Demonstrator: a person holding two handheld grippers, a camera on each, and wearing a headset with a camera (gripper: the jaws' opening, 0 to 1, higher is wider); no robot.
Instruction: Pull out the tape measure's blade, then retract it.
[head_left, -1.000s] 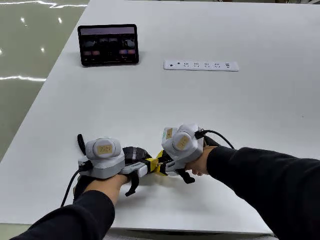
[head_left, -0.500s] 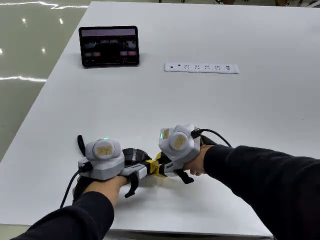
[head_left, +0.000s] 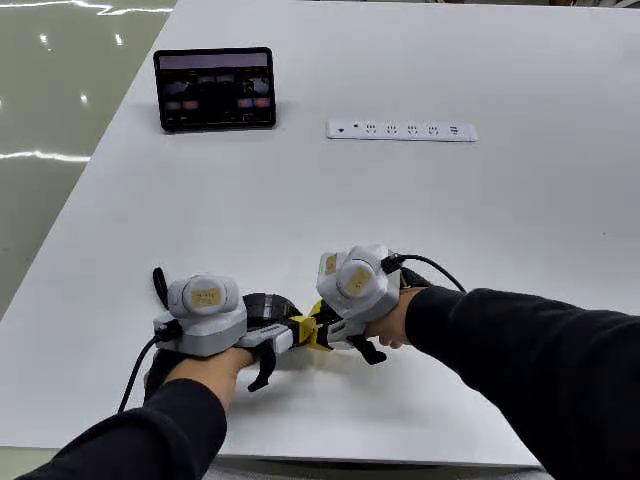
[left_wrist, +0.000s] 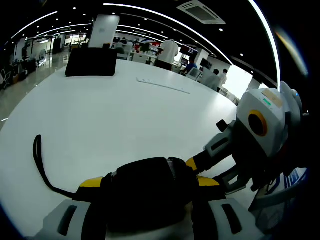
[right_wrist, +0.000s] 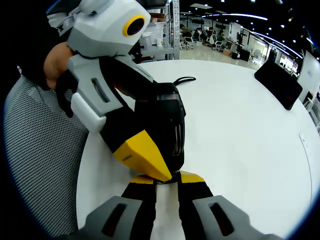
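A black tape measure (head_left: 268, 307) with yellow trim lies near the table's front edge. My left gripper (head_left: 285, 335) is shut on its body, and in the left gripper view the black case (left_wrist: 150, 190) sits between the jaws. A black wrist strap (left_wrist: 40, 162) trails from it to the left. My right gripper (head_left: 318, 332) comes in from the right. Its yellow-tipped jaws are pressed together at the case's mouth (right_wrist: 167, 179), on the blade's end. The tape measure (right_wrist: 162, 125) stands right in front of them. No pulled-out length of blade is visible.
A dark tablet (head_left: 214, 88) stands at the back left of the white table (head_left: 500, 220). A white power strip (head_left: 401, 130) lies at the back middle. The table's front edge runs just below my arms, and a mesh chair (right_wrist: 40, 165) is close behind.
The right gripper has edged slightly left toward the left gripper. The tape measure and the left gripper have stayed where they were.
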